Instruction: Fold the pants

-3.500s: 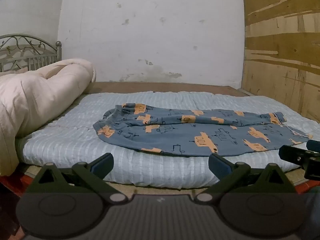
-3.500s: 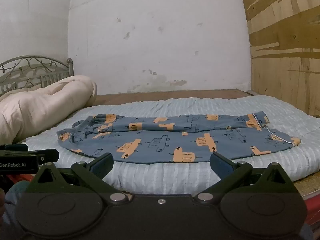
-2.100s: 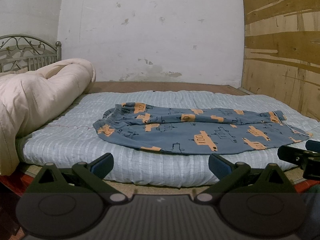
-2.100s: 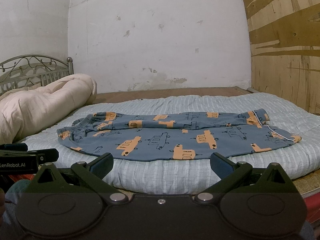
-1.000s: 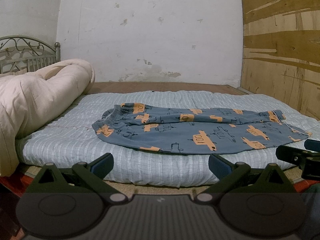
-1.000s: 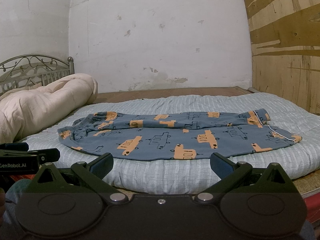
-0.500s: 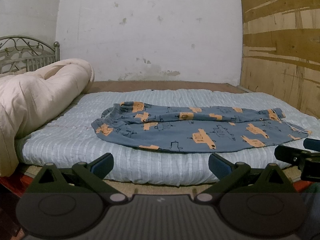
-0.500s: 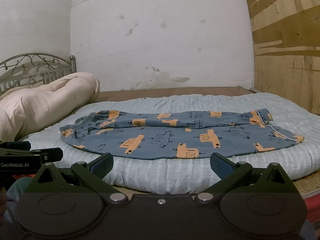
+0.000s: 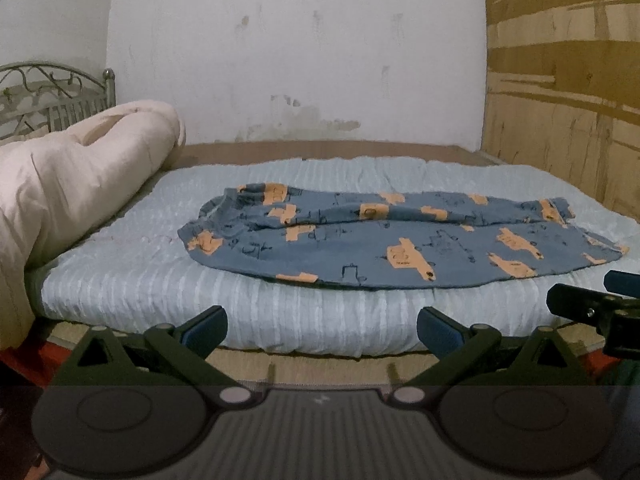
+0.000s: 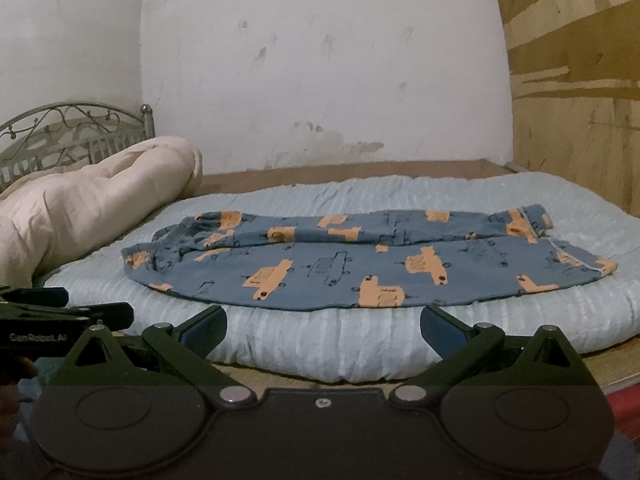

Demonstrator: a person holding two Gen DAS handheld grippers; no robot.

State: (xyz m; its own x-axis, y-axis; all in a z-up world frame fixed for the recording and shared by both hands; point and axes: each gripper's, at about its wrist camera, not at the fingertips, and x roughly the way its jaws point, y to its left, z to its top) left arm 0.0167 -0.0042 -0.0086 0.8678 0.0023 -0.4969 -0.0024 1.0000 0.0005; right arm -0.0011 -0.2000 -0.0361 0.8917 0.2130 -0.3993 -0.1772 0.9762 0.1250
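While both grippers hang short of the bed, nothing is held: the left gripper (image 9: 322, 328) has its jaws spread wide and empty, and the right gripper (image 10: 324, 328) likewise stands wide apart with nothing between its fingers.

Pants (image 9: 396, 240): blue, orange vehicle print, spread lengthwise across the pale blue mattress (image 9: 160, 280). Waistband end toward the rolled cream duvet (image 9: 80, 184), cuffs toward the wooden wall panel (image 9: 560, 120). One leg lies behind the other, overlapping along the middle. No fold made yet, as far as the layout shows.

Risks from here:
- Near hem sits close to the mattress edge; a low approach could push fabric up into a ridge rather than get a finger under it.
- Thin, soft cloth: a pinch at the waistband may take only the top layer, so the legs would separate on lifting.
- Ribbed mattress cover could be caught along with the pants; whether it is loose I cannot tell at this angle.
- Uneven lift between the two sides would skew the fold.

Position relative to grippers: pants lie ahead of and above both sets of fingertips in each wrist view, well apart, with the mattress edge between. Waistband is nearer the left side, cuffs nearer the right.
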